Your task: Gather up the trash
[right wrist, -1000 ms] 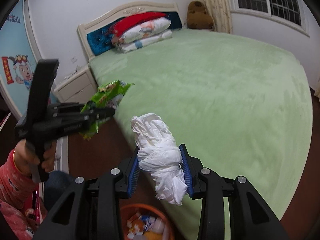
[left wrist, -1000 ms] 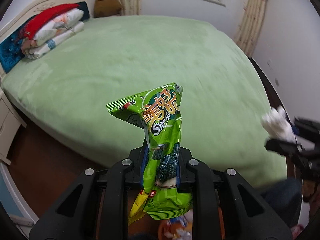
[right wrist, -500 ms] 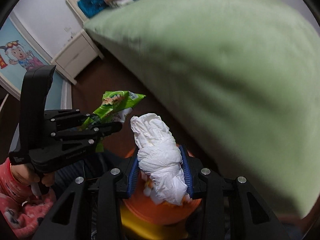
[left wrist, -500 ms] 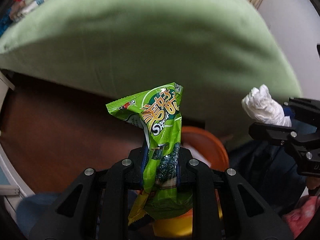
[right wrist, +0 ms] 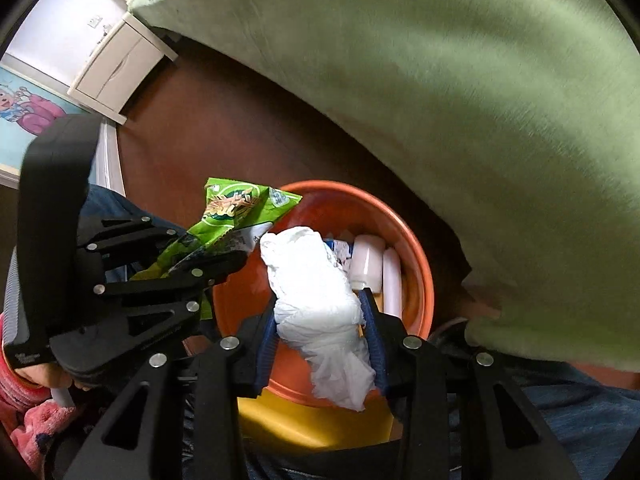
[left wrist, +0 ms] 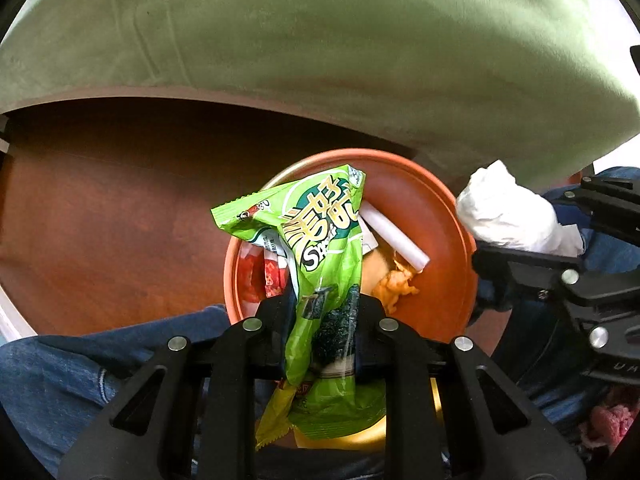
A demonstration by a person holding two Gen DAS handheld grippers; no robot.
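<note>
My left gripper [left wrist: 322, 312] is shut on a green snack wrapper [left wrist: 320, 252] and holds it over the orange trash bin [left wrist: 444, 216]. My right gripper [right wrist: 322, 320] is shut on a crumpled white tissue wad [right wrist: 316, 300], also above the bin [right wrist: 420, 280]. In the right wrist view the left gripper [right wrist: 224, 260] and its wrapper [right wrist: 236, 212] sit at the bin's left rim. In the left wrist view the tissue [left wrist: 508, 216] hangs by the bin's right rim. The bin holds white tubes [left wrist: 394, 236], red and orange wrappers.
The green bed [left wrist: 320, 40] hangs over the dark wooden floor [left wrist: 112, 208] just beyond the bin. A white nightstand [right wrist: 120, 68] stands at the far left. The person's jeans-clad legs [left wrist: 72, 368] flank the bin.
Both grippers have tilted down from the bed to the floor and moved over the orange bin, each still holding its piece of trash.
</note>
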